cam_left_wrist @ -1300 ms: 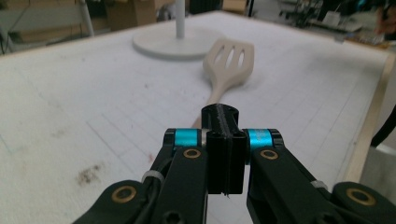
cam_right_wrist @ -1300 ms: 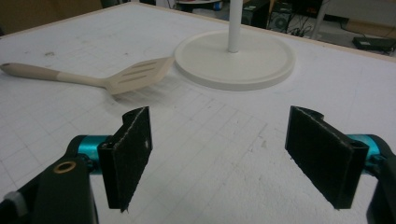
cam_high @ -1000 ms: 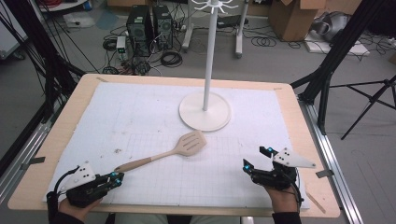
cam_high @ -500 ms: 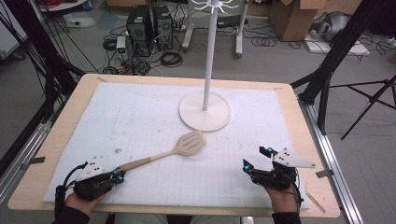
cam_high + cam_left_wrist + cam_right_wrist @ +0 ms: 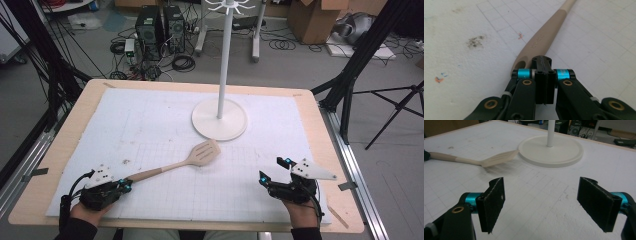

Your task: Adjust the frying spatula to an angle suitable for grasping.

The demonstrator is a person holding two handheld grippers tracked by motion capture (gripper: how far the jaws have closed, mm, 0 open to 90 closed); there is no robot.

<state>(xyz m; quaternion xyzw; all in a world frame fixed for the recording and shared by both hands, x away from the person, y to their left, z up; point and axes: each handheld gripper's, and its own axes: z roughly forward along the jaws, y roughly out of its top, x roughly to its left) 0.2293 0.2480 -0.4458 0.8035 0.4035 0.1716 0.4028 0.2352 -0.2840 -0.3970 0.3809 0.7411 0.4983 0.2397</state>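
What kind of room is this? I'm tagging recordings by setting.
Probably a lab or workshop, not a kitchen: computer towers and loose cables sit on the floor, cardboard boxes stand behind, and black tripod legs flank the table.

**No readable text**

Small embossed lettering is showing on the spatula handle (image 5: 541, 40) in the left gripper view, but it is blurring past reading. Nothing else is carrying legible words, numbers or signs.

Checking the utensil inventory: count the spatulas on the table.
1. A single slotted spatula lies on the white mat, its head near the stand's round base, its handle end at the shut left tool.
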